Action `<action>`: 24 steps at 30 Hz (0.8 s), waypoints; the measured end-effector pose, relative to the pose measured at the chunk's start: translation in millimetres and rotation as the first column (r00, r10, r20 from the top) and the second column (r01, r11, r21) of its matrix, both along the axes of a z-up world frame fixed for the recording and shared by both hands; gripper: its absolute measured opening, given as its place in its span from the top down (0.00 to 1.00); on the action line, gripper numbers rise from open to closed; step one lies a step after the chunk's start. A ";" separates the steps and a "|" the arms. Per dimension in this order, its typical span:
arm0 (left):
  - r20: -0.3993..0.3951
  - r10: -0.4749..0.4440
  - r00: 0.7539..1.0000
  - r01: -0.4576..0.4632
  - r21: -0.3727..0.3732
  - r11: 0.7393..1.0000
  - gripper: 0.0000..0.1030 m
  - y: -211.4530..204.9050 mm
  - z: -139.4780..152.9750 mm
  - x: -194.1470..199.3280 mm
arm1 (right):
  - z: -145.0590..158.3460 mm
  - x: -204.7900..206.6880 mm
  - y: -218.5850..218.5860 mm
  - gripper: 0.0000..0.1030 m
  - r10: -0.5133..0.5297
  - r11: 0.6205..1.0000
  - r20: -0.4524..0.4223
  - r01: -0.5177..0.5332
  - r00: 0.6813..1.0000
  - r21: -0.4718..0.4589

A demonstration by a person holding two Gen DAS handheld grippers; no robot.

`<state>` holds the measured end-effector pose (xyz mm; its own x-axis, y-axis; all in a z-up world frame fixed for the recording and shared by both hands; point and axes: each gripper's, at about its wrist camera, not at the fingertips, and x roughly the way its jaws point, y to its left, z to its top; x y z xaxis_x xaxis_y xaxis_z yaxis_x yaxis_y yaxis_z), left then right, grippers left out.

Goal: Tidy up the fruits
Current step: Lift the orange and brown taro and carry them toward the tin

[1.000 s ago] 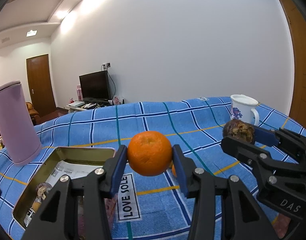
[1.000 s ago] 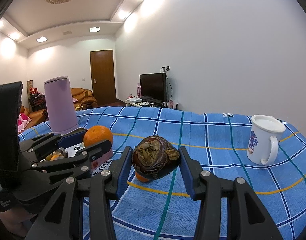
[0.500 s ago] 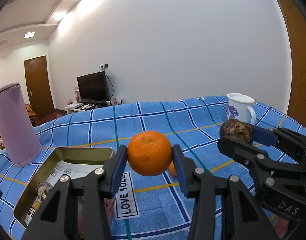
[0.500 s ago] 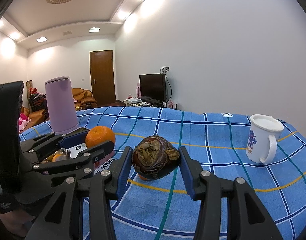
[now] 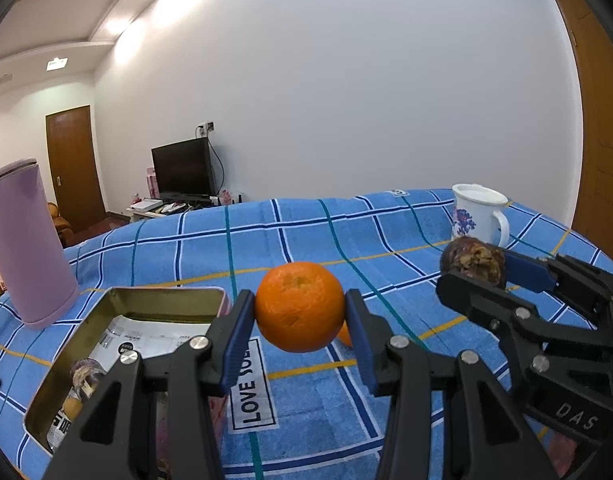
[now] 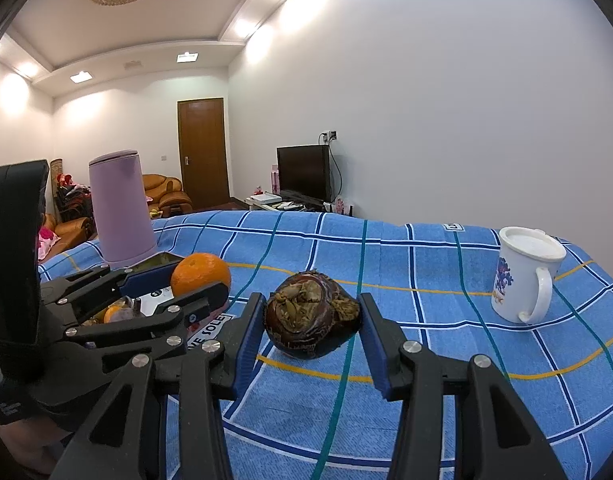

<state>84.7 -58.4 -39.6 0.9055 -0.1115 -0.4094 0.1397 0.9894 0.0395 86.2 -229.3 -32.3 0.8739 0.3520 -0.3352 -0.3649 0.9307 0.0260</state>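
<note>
Both grippers rose slightly, level, gripping fruit.

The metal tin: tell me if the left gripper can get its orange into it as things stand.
Probably yes. The left gripper holds the orange just right of the metal tin, whose top is open; the right gripper is off to the other side.

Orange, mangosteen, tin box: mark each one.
orange [image 5: 299, 306], left wrist view, front of its peel.
mangosteen [image 6: 311, 316], right wrist view, its dark front.
tin box [image 5: 162, 303], left wrist view, far inner wall.
</note>
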 end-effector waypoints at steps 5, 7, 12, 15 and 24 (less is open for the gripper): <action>-0.002 0.007 1.000 -0.007 0.009 1.000 0.54 2.9 0.0 -3.9 | -0.2 0.3 -1.0 0.53 0.002 1.000 -0.010 -0.002 1.000 0.013; -0.001 0.012 1.000 -0.012 0.016 1.000 0.54 3.2 0.1 -5.5 | -0.1 -0.2 -0.7 0.53 0.004 1.000 -0.011 -0.004 1.000 0.017; -0.004 0.013 1.000 -0.013 0.022 1.000 0.54 6.4 -0.3 -9.4 | -0.3 -2.1 4.1 0.53 0.015 1.000 -0.013 -0.014 1.000 0.015; -0.009 0.017 1.000 -0.017 0.019 1.000 0.54 10.7 -0.4 -11.1 | -0.4 -1.9 7.2 0.53 0.022 1.000 -0.016 -0.022 1.000 0.019; -0.009 0.031 0.999 -0.031 0.024 0.999 0.54 18.9 -0.7 -17.0 | -1.1 -3.7 18.7 0.53 0.047 0.999 -0.019 -0.046 0.999 0.025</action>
<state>67.7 -39.6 -40.3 0.9047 -0.0736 -0.4197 0.1094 0.9921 0.0619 82.5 -210.6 -33.4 0.8496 0.4005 -0.3432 -0.4070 0.9117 0.0563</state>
